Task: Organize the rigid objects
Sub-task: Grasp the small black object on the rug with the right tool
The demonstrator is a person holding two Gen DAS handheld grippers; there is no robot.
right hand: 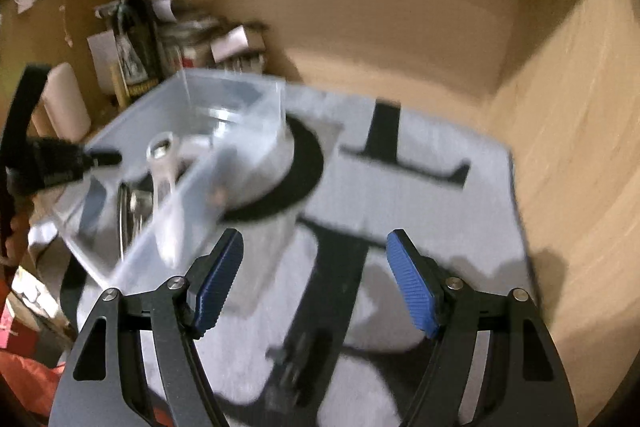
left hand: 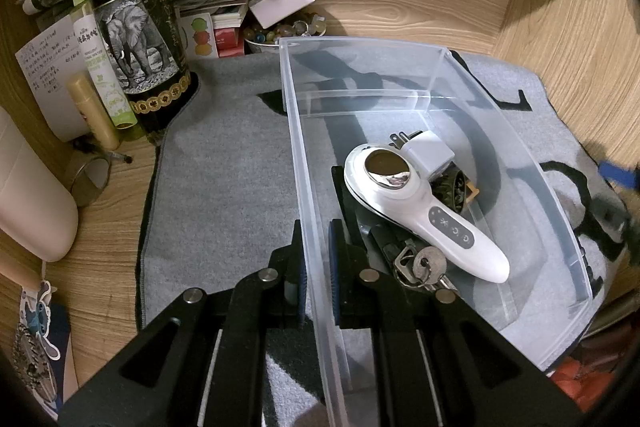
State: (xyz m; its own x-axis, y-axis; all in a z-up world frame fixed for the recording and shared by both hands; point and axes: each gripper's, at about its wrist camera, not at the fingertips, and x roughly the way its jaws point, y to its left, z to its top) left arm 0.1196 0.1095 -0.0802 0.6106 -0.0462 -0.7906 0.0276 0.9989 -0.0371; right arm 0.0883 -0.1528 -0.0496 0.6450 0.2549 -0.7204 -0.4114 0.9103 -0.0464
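Note:
A clear plastic bin (left hand: 436,67) stands on a grey mat (left hand: 224,155). In it lie a white handheld device (left hand: 424,211), a white plug adapter (left hand: 430,153), keys (left hand: 424,267) and dark items. My left gripper (left hand: 316,259) is shut on the bin's left wall, one pad on each side. In the blurred right wrist view the bin (right hand: 192,155) is at left, with the left gripper (right hand: 80,159) at its far side. My right gripper (right hand: 314,279) is open and empty above the mat (right hand: 420,195), to the right of the bin.
A dark wine bottle (left hand: 136,27), a green spray bottle (left hand: 100,59), a lip balm tube (left hand: 92,111), papers, small boxes and a bowl of beads (left hand: 280,31) crowd the back left. A pale cylinder (left hand: 28,195) lies at left. Wooden walls enclose the back and right.

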